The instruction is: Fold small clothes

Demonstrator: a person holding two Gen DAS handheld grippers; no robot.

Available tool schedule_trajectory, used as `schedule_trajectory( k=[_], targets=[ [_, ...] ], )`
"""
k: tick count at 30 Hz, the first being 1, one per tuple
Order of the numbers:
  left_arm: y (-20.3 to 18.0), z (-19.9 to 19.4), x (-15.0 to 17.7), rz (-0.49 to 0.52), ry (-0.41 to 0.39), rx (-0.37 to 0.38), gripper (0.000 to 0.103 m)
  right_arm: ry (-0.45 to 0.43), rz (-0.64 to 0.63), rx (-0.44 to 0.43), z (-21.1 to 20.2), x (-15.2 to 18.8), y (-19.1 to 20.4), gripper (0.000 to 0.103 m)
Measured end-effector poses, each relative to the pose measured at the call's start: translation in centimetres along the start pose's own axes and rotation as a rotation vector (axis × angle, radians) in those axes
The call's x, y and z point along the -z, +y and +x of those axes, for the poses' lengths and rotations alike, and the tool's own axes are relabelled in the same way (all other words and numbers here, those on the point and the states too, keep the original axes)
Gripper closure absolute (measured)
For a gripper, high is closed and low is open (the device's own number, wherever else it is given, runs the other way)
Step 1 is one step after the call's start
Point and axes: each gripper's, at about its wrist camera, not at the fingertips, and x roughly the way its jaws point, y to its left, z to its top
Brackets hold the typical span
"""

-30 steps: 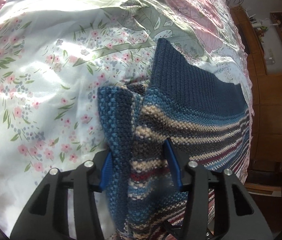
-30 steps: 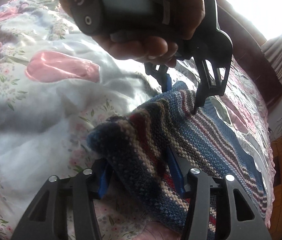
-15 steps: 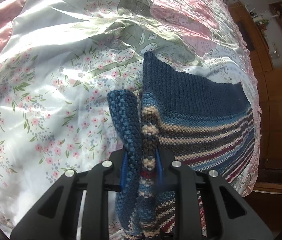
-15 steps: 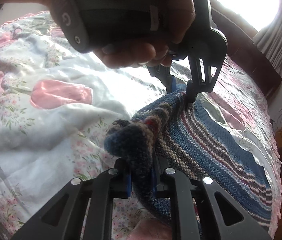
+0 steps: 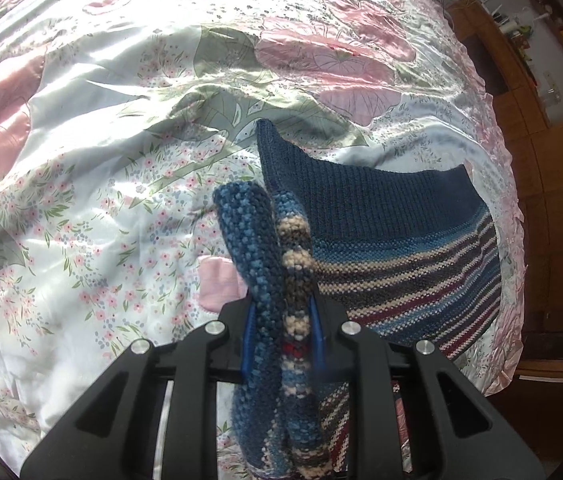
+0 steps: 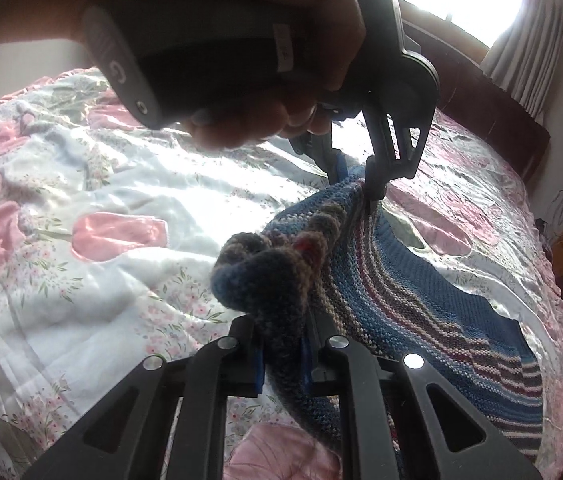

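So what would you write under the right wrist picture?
Both grippers, right gripper and left gripper, pinch a striped knitted sweater over a floral bedspread.

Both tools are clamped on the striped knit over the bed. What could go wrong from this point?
1. Each tool, left tool and right tool, pinches a thick bunched roll of the striped knit sweater, so layers may slip unevenly and skew the fold.
2. The far hem lies near the edge of the glossy floral quilt; it could slide off.
3. The loose knit might snag on a tool's fingers at release.
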Motion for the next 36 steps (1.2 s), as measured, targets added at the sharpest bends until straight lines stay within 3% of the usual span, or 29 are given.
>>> schedule_trajectory(
  k=[20, 36],
  targets=[
    [-8.0, -3.0, -1.3, 0.061, -0.040, -0.053, 0.083, -0.069, 0.156, -0.023, -4.7, 0.0, -7.4, 0.091],
    [-15.2, -3.3, -1.9, 0.127, -0.057, -0.075, 0.083, -0.105, 0.237, 0.011, -7.7, 2.1, -13.0, 0.091]
  ],
)
